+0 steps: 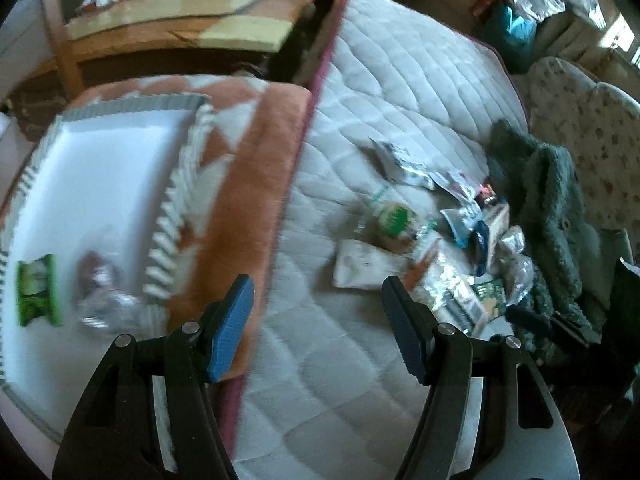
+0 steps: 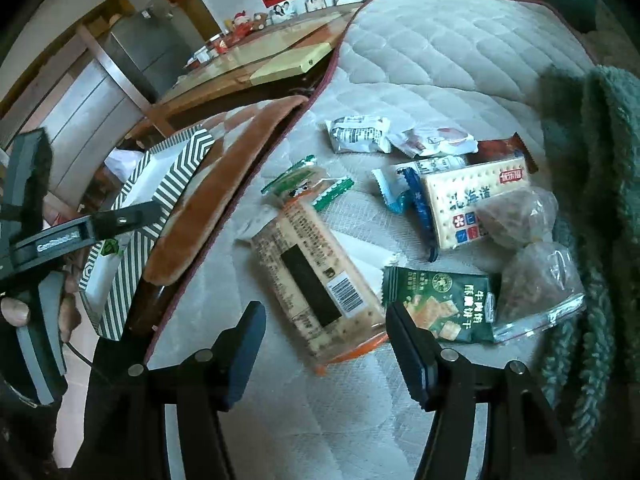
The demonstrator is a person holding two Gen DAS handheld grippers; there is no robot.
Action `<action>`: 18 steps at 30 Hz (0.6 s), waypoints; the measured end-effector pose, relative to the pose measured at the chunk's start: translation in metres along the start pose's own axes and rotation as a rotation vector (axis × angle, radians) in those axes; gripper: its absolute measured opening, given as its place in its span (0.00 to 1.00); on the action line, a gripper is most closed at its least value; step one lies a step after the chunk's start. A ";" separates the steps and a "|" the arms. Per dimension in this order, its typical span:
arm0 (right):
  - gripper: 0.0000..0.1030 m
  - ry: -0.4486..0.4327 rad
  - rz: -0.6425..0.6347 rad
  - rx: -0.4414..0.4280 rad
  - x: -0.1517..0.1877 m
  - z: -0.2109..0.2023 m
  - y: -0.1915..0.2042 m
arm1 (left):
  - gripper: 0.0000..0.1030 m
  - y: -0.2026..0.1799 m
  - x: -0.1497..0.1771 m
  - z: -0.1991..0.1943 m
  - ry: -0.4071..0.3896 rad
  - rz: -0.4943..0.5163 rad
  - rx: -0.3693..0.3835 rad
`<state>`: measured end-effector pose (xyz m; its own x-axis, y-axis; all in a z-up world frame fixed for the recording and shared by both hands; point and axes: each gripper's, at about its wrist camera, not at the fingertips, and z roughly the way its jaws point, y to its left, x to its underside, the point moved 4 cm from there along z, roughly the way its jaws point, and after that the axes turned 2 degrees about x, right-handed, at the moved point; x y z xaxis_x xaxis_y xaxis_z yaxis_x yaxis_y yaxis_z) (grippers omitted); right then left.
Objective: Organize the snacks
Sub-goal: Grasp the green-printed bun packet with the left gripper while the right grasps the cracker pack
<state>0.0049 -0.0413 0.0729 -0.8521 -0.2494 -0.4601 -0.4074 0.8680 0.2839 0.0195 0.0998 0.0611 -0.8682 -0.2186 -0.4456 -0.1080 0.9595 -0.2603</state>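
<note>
Now the loose pile of wrapped snack packets [image 2: 400, 220] lies on the quilted white mattress [image 2: 460, 60], beside the white box with green-striped walls [image 1: 176, 200], and both the right gripper [image 2: 326, 344] and left gripper [image 1: 316, 320] stand apart and empty, so I judge the next move is to lower one onto a packet.

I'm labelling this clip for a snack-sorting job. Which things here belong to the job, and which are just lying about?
Belong to the job:
- green-and-white striped box
- small green snack packet in the box
- long cracker sleeve with barcode
- dark green biscuit packet
- white cracker pack

Lying about:
- shaggy teal blanket
- orange-and-white patterned cloth
- wooden table
</note>
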 end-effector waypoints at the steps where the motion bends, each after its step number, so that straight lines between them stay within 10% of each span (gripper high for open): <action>1: 0.60 0.002 -0.010 -0.003 -0.001 0.001 0.001 | 0.65 -0.004 -0.002 0.005 0.008 -0.002 0.001; 15: 0.72 0.073 -0.321 0.094 -0.015 0.059 0.037 | 0.65 -0.007 -0.004 0.025 0.047 -0.028 -0.030; 18: 0.58 0.090 -0.313 0.119 -0.014 0.069 0.030 | 0.65 -0.008 -0.001 0.028 0.056 -0.016 -0.028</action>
<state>0.0277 0.0178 0.0294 -0.7195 -0.5438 -0.4321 -0.6169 0.7862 0.0378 0.0349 0.0874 0.0398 -0.8919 -0.2248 -0.3925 -0.1353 0.9606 -0.2429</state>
